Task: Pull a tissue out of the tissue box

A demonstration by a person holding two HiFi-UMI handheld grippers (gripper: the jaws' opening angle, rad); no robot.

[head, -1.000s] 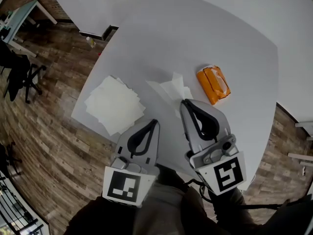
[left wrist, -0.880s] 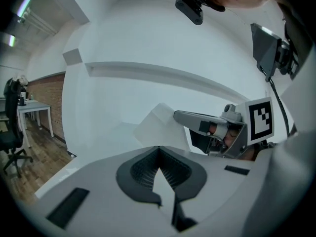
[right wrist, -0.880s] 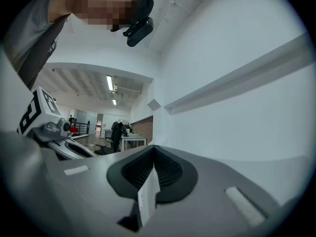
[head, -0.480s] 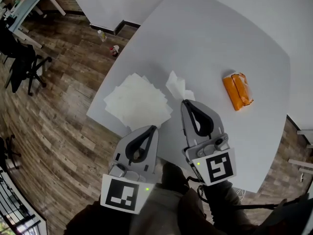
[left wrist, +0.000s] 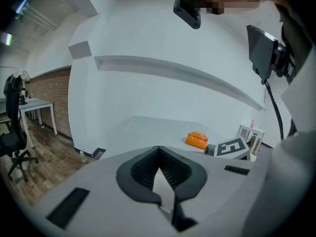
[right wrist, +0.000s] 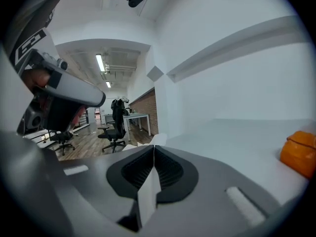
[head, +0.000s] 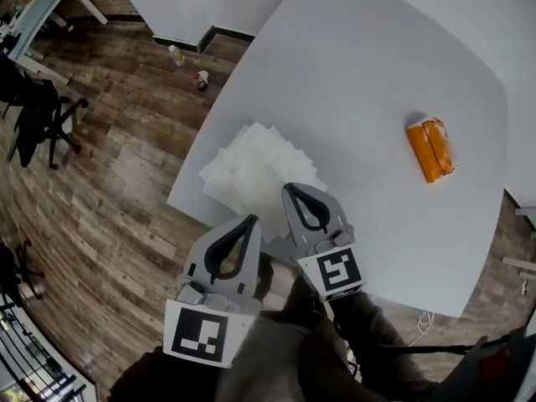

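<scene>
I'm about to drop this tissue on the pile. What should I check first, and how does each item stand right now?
1. Tissue gripped by right gripper: ok, jaws closed on it.
2. Right gripper over the tissue pile: ok in the head view.
3. Tissue touching the pile: cannot tell.
4. Left gripper out of the way: ok, jaws together, at the pile's near edge beside the right gripper.
5. Orange tissue pack clear of both grippers: ok, far off to the right on the table.
</scene>
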